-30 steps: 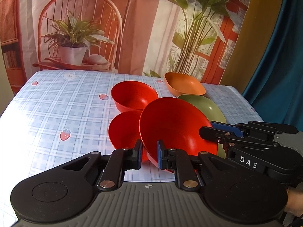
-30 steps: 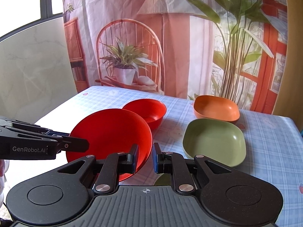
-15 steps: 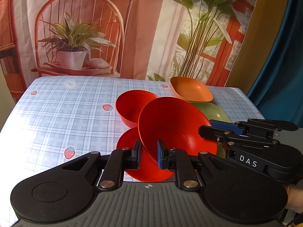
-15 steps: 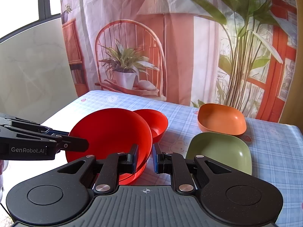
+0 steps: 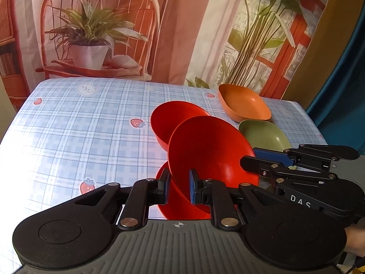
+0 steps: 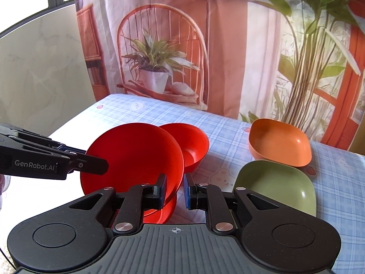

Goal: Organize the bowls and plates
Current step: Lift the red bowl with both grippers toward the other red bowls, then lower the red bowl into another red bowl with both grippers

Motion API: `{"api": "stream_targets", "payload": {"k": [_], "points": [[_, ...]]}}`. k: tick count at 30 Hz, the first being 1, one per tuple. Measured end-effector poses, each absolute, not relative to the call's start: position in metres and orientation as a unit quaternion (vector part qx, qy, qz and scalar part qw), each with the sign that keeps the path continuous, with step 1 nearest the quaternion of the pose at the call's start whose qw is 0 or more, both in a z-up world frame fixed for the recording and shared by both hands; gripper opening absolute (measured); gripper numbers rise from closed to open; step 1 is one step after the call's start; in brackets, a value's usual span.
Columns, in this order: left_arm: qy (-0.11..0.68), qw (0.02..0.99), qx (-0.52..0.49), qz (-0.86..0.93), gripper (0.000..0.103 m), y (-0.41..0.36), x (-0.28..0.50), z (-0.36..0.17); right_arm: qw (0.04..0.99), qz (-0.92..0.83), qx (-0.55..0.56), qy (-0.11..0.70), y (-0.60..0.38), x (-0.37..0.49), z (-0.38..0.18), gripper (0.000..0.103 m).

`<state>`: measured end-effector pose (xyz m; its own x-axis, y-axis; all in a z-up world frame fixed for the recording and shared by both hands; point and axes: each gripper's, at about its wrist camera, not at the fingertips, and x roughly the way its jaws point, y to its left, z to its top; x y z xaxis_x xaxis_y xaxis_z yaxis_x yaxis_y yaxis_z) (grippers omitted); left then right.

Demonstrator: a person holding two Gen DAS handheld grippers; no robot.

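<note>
A large red plate [image 5: 209,155] [image 6: 134,159] hangs tilted above the table, held at two spots on its rim. My left gripper [image 5: 179,188] is shut on its near edge, and in the right wrist view it [image 6: 91,162] reaches in from the left. My right gripper [image 6: 174,191] is shut on the rim too and shows at the plate's right side [image 5: 251,159]. Under the held plate lies a second red plate [image 5: 180,205] [image 6: 164,210], mostly hidden. A red bowl [image 5: 168,118] [image 6: 194,143] stands just behind.
An orange square bowl [image 5: 244,105] [image 6: 280,141] sits at the back right, with a green square plate [image 5: 264,134] [image 6: 278,182] in front of it. The table [image 5: 79,137] has a blue plaid cloth and bare room on its left half. A printed backdrop hangs behind its far edge.
Both grippers have carried the red plate across until it hangs over the lying red plate, which was beside it before. The bowls have not moved.
</note>
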<state>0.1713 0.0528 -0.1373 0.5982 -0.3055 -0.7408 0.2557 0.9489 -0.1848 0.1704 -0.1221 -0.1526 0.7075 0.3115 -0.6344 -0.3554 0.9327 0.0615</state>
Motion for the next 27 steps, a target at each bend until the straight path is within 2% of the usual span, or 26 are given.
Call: {"api": "stream_targets", "payload": {"k": [12, 15, 17, 27], "points": [[0.457, 0.875, -0.026, -0.161, 0.017, 0.057, 0.174, -0.162, 0.906, 0.192, -0.040, 0.375, -0.114, 0.175, -0.180, 0.016], [0.458, 0.873, -0.034, -0.166, 0.027, 0.058, 0.175, -0.165, 0.905, 0.192, -0.043, 0.377, -0.115, 0.174, -0.181, 0.017], [0.455, 0.874, -0.036, -0.165, 0.042, 0.058, 0.175, -0.164, 0.906, 0.191, -0.045, 0.375, -0.115, 0.174, -0.180, 0.019], [0.437, 0.886, -0.034, -0.151, 0.042, 0.069, 0.189, -0.149, 0.909, 0.184, -0.043, 0.372, -0.119, 0.179, -0.176, 0.020]]}}
